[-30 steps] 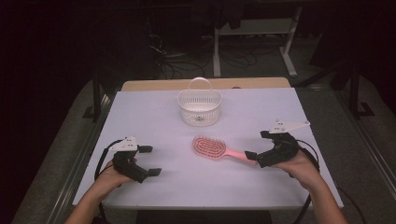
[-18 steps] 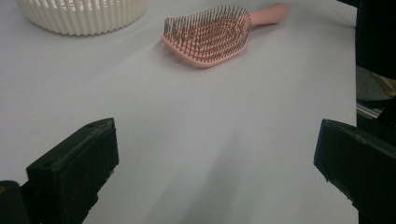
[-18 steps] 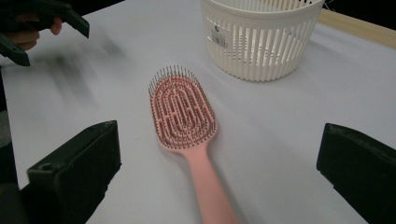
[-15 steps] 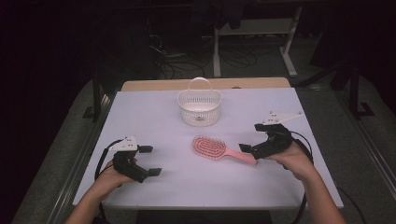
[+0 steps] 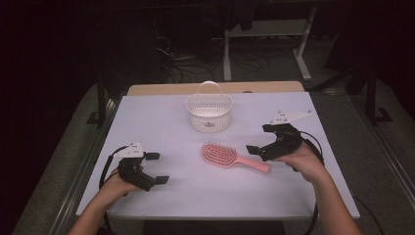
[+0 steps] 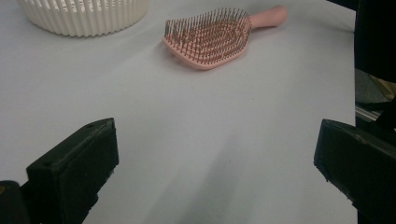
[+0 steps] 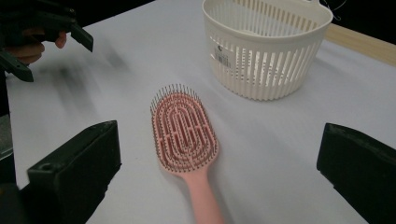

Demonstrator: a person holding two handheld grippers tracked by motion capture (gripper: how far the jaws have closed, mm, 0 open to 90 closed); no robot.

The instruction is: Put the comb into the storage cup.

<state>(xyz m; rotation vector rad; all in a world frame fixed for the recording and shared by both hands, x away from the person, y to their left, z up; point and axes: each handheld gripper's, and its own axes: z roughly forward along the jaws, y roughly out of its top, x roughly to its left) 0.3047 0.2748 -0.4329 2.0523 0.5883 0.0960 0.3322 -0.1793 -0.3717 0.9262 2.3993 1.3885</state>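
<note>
A pink hairbrush lies bristles up in the middle of the white table, its handle pointing right. Behind it stands a white slatted basket with a loop handle. My right gripper hovers open just right of the handle's end. In the right gripper view the brush lies between and ahead of the wide-apart jaws of that gripper, with the basket beyond. My left gripper rests open near the front left. In the left gripper view its gripper faces the brush from a distance.
A wooden edge runs behind the table's far side. Dark floor with cables and a white stand's legs lies beyond. The left hand and its gripper appear at the top left of the right gripper view.
My right gripper has moved left and slightly forward, closing in on the brush handle's end. The left gripper, brush and basket have stayed put.
</note>
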